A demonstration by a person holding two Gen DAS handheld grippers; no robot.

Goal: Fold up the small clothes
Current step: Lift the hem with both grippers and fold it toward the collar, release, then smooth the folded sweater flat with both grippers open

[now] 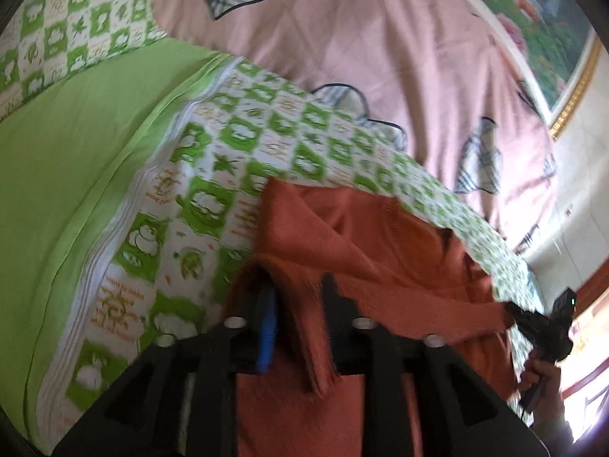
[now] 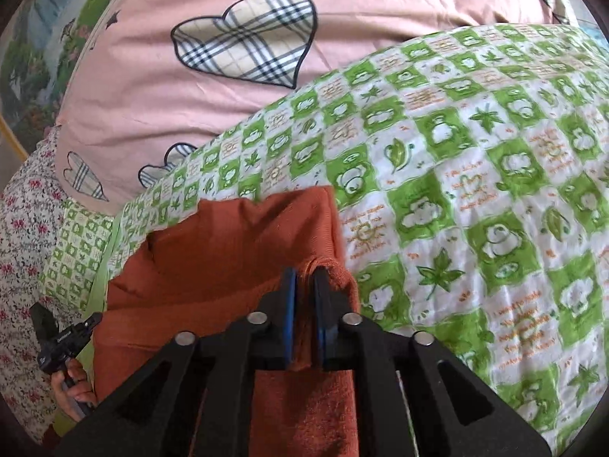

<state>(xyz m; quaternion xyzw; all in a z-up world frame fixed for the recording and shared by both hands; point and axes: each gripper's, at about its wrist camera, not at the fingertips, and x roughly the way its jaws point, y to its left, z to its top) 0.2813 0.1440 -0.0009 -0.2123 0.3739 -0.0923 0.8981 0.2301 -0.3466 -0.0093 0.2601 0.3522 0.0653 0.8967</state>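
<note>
Here, my left gripper stands half open around a fold of the rust-orange garment on the checked quilt; my right gripper narrowly pinches another corner. Uneven release could skew the fold.

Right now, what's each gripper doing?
Left gripper: open, rust-orange knit garment draped between its fingers.
Right gripper: shut on the garment's folded edge.
</note>
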